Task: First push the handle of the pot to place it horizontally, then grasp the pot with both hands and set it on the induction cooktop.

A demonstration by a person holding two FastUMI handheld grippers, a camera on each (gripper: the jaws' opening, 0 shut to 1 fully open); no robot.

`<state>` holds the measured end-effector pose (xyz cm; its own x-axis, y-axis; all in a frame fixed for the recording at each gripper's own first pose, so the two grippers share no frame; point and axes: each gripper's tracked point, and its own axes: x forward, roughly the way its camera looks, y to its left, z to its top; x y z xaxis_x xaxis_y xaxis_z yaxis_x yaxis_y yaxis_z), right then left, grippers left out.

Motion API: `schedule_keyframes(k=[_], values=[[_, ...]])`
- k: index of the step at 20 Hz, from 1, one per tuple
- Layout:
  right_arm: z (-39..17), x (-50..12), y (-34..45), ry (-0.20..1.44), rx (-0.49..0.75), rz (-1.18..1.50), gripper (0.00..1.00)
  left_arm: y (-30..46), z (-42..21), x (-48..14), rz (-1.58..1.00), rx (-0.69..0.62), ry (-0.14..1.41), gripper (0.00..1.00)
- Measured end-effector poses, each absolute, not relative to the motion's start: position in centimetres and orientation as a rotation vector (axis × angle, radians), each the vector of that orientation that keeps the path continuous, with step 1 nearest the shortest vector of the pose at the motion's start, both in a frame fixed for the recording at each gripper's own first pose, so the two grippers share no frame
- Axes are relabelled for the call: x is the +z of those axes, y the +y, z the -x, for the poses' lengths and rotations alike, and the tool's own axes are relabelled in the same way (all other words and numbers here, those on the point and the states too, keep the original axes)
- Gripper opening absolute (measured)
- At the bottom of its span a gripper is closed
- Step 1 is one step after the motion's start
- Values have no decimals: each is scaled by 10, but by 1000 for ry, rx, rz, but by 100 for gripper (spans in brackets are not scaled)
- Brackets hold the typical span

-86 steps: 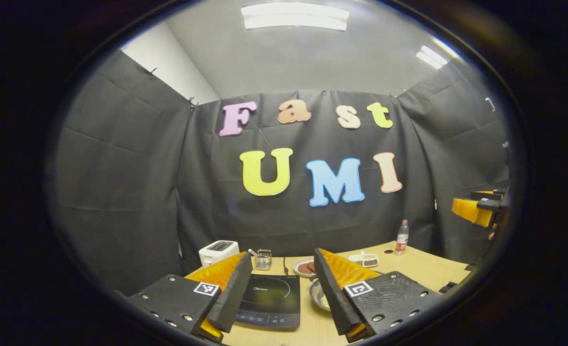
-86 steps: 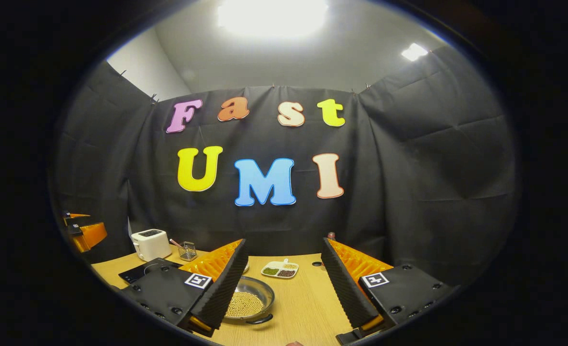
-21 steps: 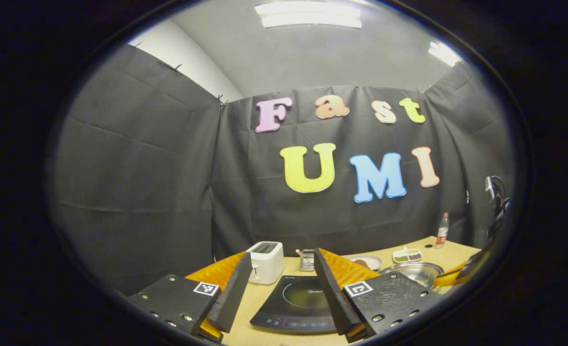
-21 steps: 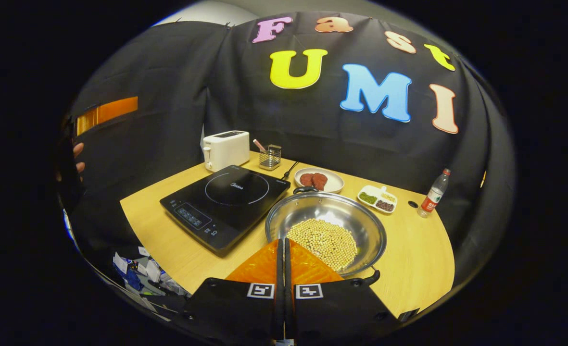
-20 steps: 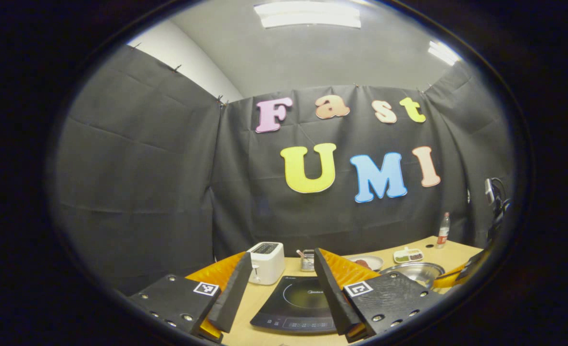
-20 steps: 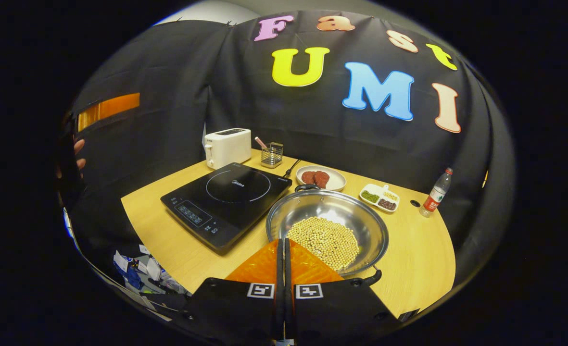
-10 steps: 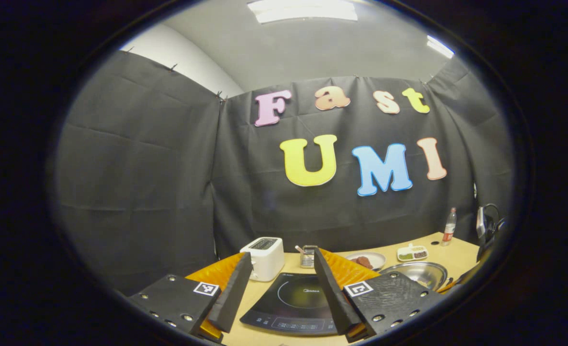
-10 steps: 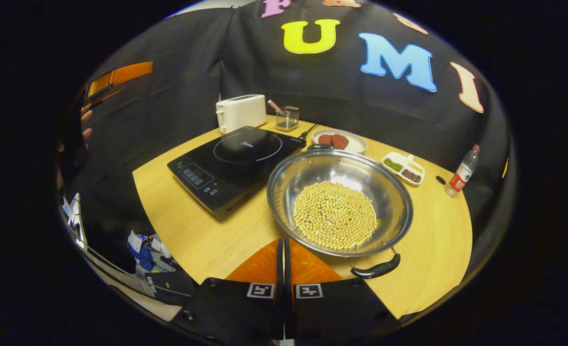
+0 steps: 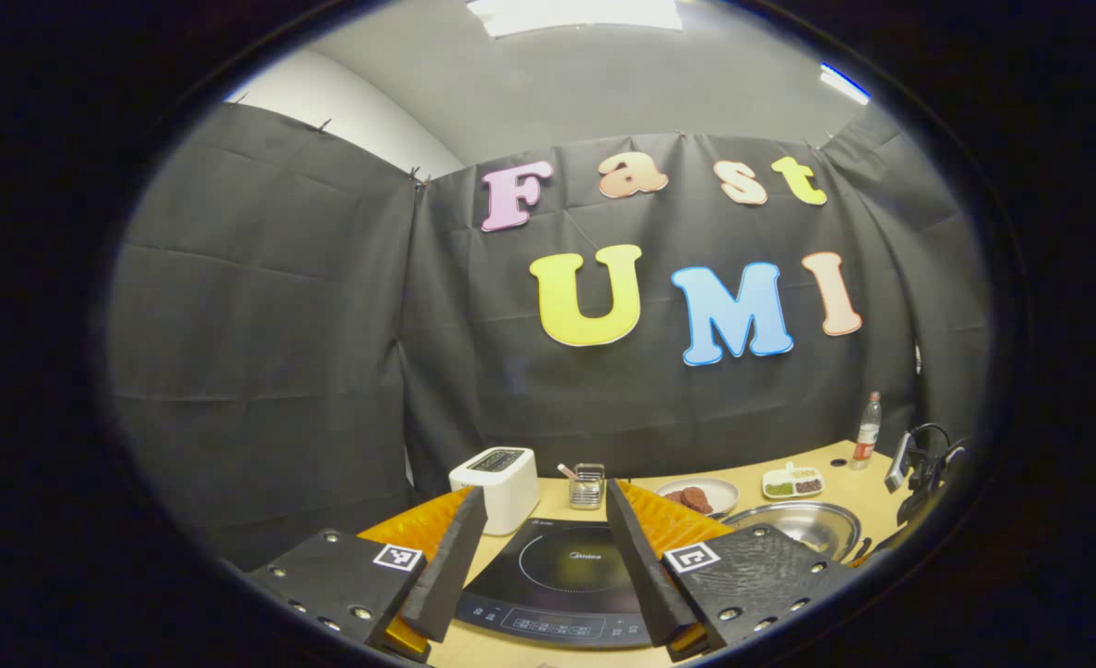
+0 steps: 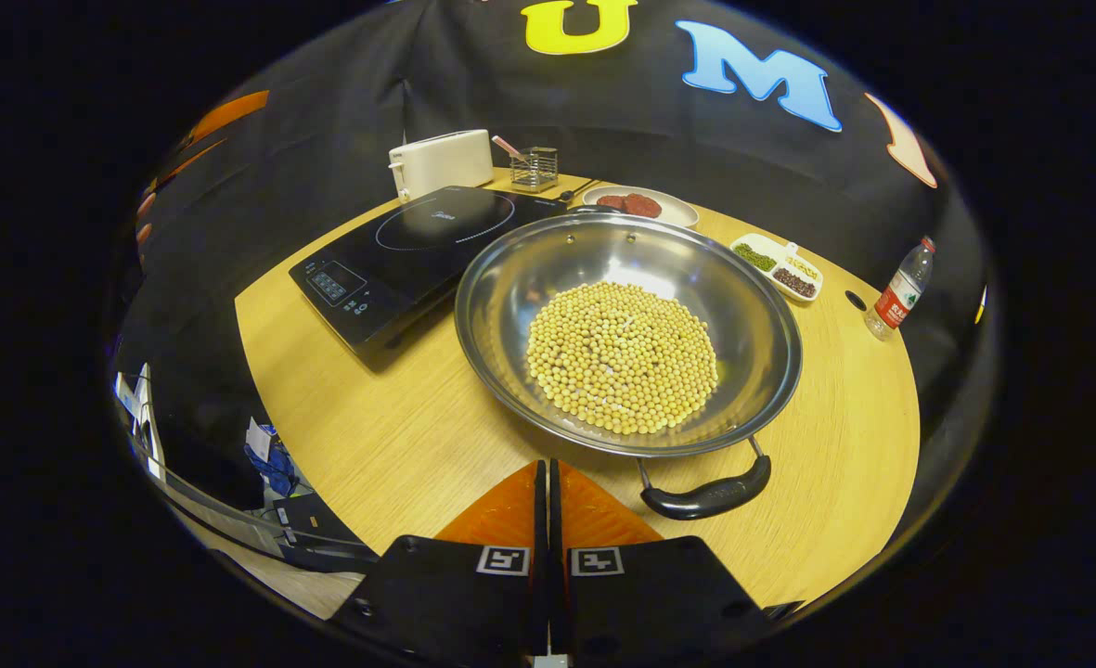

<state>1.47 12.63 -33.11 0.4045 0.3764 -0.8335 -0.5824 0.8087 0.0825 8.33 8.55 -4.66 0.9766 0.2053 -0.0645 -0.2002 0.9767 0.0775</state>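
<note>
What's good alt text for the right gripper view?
A wide stainless-steel pot holding yellow soybeans sits on a wooden table, its black near handle just beyond the shut right gripper. A black induction cooktop lies to the pot's left, with a white toaster behind.

On the table, bare wood lies open in front of the pot and the cooktop, wide enough for a gripper to pass along the near edge. The pot sits just beside the cooktop's right side, leaving only a thin gap there. Its black handle juts into the near free strip. Behind the cooktop a toaster and a wire holder block the back; a plate, a divided dish and a bottle crowd the far right.
</note>
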Motion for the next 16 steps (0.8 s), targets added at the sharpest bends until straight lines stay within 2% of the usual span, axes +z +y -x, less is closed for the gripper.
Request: schedule_keyframes(k=[1, 3, 4, 6, 8, 10, 12, 15, 16], values=[[-17, -333, 122, 988, 600, 236, 0, 83, -84, -46, -73, 204, 71, 76], [-21, -334, 115, 998, 583, 233, 2, 80, -86, -46, -72, 203, 72, 76], [-21, -334, 113, 1003, 588, 223, 2, 78, -89, -48, -67, 202, 73, 82], [-22, -335, 112, 1007, 591, 216, 2, 73, -93, -51, -59, 199, 77, 82], [-22, -335, 110, 1006, 591, 228, 2, 70, -94, -54, -55, 194, 80, 76], [-24, -337, 106, 1010, 590, 240, 0, 67, -98, -55, -56, 191, 81, 76], [-28, -338, 100, 1015, 581, 244, 2, 64, -101, -55, -56, 188, 81, 79], [-37, -339, 91, 1018, 559, 246, 2, 58, -106, -54, -55, 183, 79, 76], [-40, -340, 87, 1017, 550, 247, 2, 56, -108, -53, -56, 182, 78, 79]])
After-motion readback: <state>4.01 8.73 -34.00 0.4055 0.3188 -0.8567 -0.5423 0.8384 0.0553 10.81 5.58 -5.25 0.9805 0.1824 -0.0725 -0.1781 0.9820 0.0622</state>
